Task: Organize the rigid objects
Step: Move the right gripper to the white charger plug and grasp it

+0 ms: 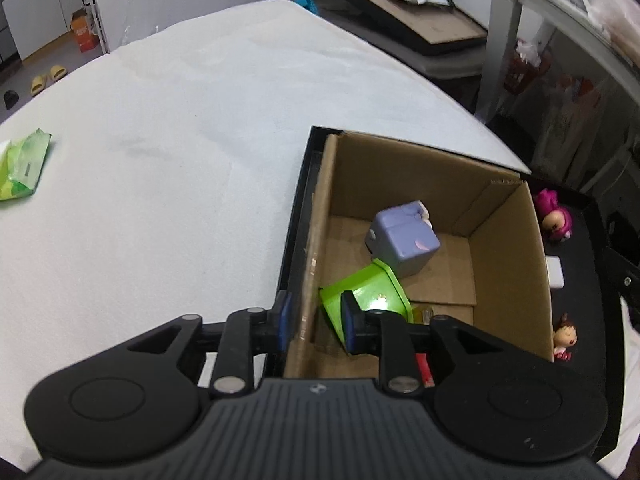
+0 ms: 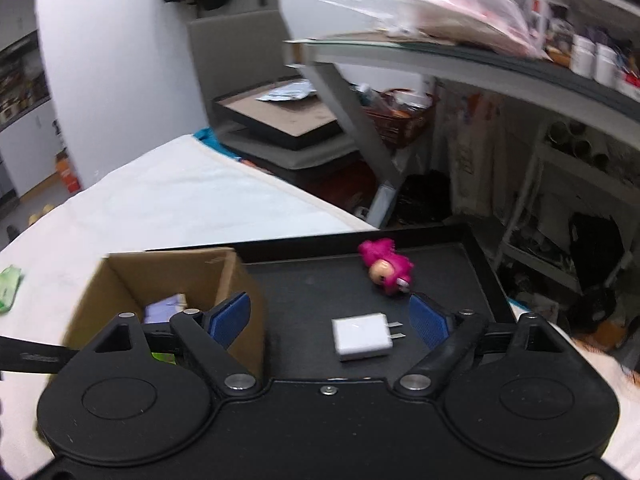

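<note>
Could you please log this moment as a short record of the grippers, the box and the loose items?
left gripper: jaws straddling the near wall of the box, one pad outside, one inside by the green cup; whether they clamp the wall is unclear
right gripper: open, holding nothing, above the charger
in box: purple cube, green cup on its side
on tray, beside box: charger, pink doll lying down, second doll
on tablecloth: green packet
</note>
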A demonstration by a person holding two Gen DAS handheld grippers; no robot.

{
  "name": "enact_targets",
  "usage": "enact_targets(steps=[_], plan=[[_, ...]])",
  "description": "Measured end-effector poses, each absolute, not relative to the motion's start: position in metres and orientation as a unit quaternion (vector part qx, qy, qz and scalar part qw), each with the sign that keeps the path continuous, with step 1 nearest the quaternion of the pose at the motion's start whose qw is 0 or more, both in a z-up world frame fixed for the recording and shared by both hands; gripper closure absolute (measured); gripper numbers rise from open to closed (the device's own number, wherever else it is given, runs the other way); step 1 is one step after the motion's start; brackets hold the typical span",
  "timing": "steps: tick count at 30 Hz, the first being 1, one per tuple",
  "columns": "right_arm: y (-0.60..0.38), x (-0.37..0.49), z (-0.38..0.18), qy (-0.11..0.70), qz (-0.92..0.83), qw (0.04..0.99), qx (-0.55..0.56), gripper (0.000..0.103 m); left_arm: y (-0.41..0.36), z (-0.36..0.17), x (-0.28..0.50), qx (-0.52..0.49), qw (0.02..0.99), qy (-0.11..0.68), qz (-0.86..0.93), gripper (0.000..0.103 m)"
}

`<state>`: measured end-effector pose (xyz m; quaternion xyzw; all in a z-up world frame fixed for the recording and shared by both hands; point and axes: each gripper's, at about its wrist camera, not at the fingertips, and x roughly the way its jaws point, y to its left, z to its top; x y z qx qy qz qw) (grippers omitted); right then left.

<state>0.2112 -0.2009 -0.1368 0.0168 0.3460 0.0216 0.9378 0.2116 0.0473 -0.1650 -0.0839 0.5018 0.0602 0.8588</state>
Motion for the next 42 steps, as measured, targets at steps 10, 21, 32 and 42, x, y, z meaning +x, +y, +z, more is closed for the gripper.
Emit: enact_targets(steps=[10, 21, 32, 42], plan=[[-0.236, 0.228, -0.161, 0.362, 0.018, 0.931, 0.047, 0.018, 0.028, -0.164, 0.219, -0.054, 0.854, 0.507, 0.102, 0.059], [-0.233, 0.259, -0.193, 0.407, 0.060, 0.909, 0.066, 0.017, 0.008, -0.163, 0.243, -0.009, 0.840, 0.523, 0.148, 0.052], [-0.226, 0.272, -0.224, 0.444, 0.051, 0.894, 0.024, 0.042, -0.012, -0.168, 0.270, 0.035, 0.813, 0.553, 0.177, 0.049], [-0.231, 0.261, -0.215, 0.445, 0.067, 0.892, 0.037, 0.042, -0.022, -0.165, 0.265, 0.050, 0.813, 0.548, 0.189, 0.047]])
